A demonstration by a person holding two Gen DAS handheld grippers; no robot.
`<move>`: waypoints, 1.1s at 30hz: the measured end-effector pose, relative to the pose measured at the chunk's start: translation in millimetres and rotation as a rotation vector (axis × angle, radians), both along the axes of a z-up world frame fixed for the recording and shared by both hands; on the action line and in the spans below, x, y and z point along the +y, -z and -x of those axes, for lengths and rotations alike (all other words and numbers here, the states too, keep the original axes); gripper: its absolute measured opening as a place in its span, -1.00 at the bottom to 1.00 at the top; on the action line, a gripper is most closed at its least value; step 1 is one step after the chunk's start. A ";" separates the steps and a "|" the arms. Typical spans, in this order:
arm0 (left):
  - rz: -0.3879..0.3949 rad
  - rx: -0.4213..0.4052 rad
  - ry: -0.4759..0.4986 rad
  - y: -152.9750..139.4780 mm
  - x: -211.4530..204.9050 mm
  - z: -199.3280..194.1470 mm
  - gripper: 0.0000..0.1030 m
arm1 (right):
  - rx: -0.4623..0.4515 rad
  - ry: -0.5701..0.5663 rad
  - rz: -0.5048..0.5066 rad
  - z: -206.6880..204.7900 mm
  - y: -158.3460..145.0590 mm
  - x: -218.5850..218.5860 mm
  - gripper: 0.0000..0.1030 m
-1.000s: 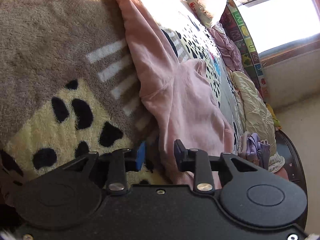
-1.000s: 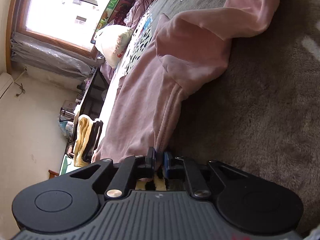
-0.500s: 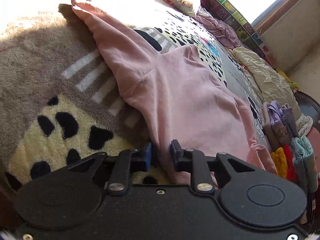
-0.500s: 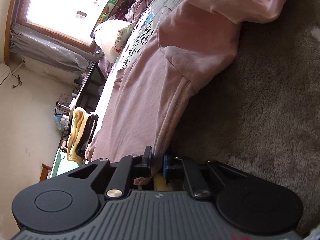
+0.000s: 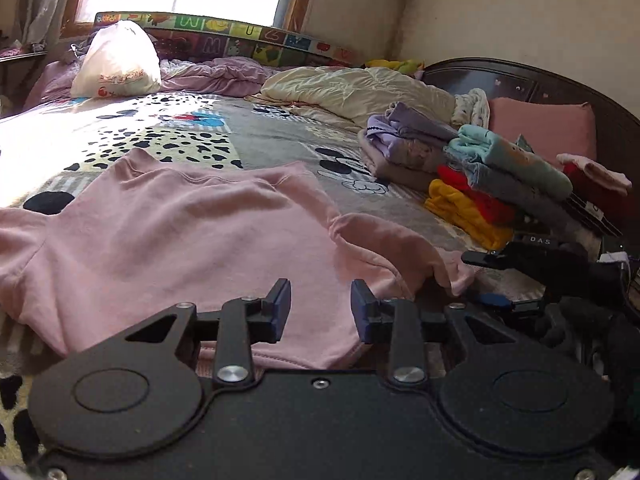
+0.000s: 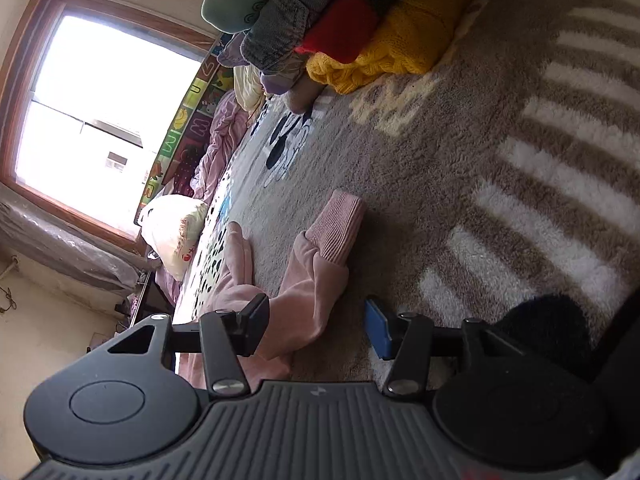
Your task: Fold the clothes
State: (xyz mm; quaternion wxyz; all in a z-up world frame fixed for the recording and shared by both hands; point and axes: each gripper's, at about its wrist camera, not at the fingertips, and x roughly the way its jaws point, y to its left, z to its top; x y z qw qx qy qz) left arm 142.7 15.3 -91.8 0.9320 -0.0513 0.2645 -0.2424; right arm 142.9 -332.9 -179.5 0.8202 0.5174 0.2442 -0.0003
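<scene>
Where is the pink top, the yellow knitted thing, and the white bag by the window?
pink sweatshirt (image 5: 192,240), left wrist view, on the middle of its body.
yellow knit (image 6: 404,44), right wrist view, on its folded side at the bottom of the pile.
white bag (image 5: 118,62), left wrist view, on its bulging front.

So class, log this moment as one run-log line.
left gripper: opening, over sweatshirt hem | right gripper: opening, sleeve released | folded pile: behind
</scene>
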 end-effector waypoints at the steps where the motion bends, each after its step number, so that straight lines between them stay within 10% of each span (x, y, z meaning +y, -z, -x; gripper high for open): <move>1: -0.018 0.013 0.030 4.0 -5.6 -0.4 -0.14 | -0.002 0.014 0.007 -4.0 1.3 -2.7 0.02; 4: -0.108 0.013 0.086 15.6 -21.3 2.1 -0.11 | -0.018 0.005 0.036 -19.5 6.6 -13.1 -0.02; 8: -0.163 0.036 0.104 25.5 -22.7 3.5 -0.12 | -0.052 -0.063 0.137 -46.7 -10.4 -15.7 -0.75; 12: -0.206 0.034 0.143 30.5 -20.9 4.9 -0.12 | -0.162 -0.012 0.369 -56.3 -68.2 -27.9 -0.75; 21: -0.487 -0.204 0.235 40.8 -59.0 34.0 -0.12 | 0.129 -0.127 0.688 -123.2 -48.9 -50.1 -0.43; 25: -0.607 -0.300 0.269 48.5 -73.7 41.4 -0.12 | 0.088 -0.078 0.552 -87.7 -42.6 -49.0 0.10; 33: -0.738 -0.381 0.277 58.1 -86.2 41.7 -0.12 | 0.113 -0.127 0.174 -29.5 -13.0 2.0 0.13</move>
